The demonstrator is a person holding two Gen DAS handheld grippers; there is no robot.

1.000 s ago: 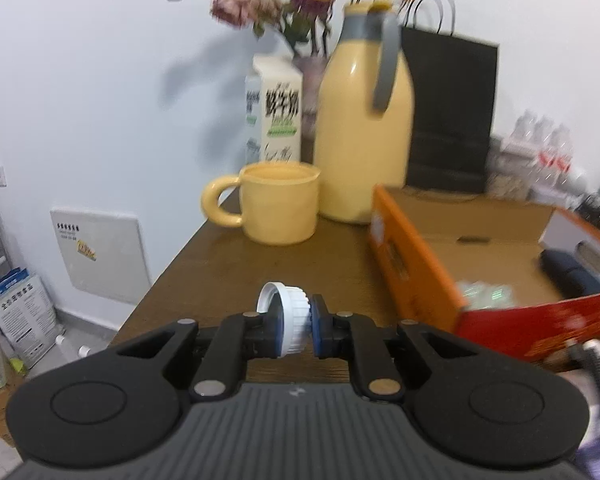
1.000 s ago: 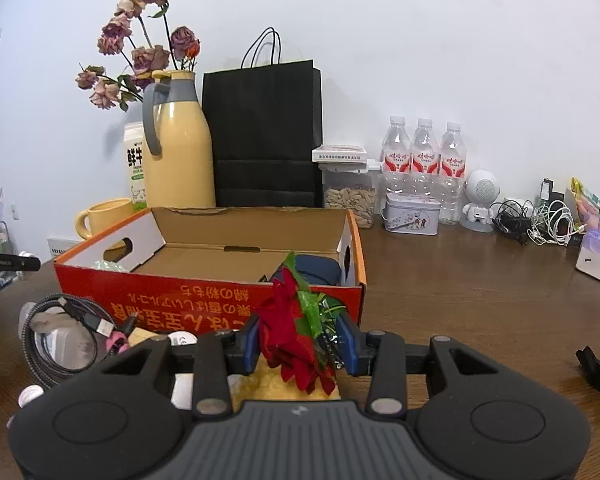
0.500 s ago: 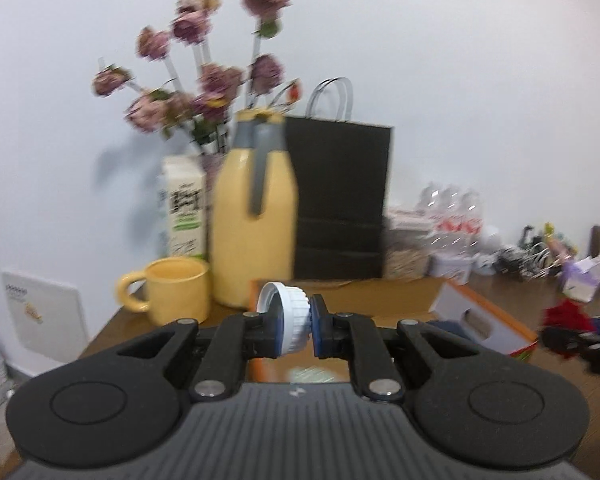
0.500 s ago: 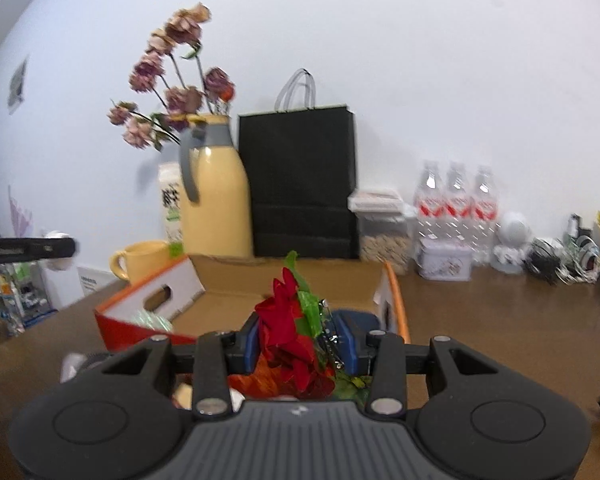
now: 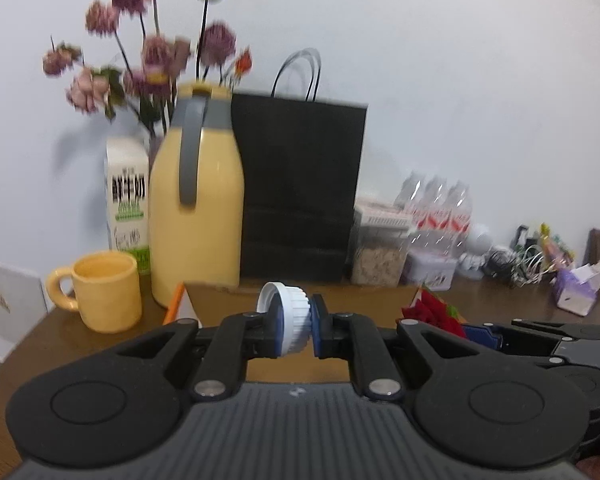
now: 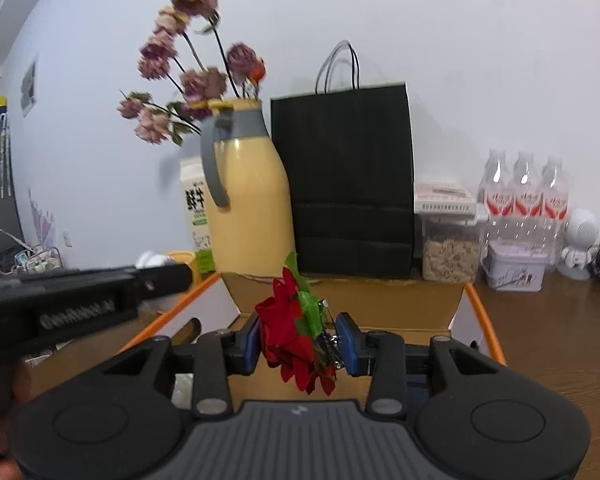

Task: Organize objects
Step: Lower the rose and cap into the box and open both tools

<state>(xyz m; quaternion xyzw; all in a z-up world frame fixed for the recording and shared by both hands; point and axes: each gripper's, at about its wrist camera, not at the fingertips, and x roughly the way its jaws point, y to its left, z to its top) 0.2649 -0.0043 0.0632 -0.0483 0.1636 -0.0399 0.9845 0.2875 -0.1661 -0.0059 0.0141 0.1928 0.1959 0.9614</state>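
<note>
Left gripper closed narrow on white ribbed cap, pinched only by its flat faces, above near edge of cardboard box; right gripper clamped at middle width on red artificial flower, soft petals and green leaf squeezed between blue pads, also over the open box.

Possible troubles from here, as judgement only: cap held on small area, so could rotate or slip out and roll off the table toward left edge if released too high; flower light and springy, might stick to one pad or catch on box wall and land outside; both tools close side by side over same box, so could knock together; yellow mug and tall yellow jug just beyond far left corner of box, at risk from a wide swing; motion blur in both views, so release place difficult to judge.
</note>
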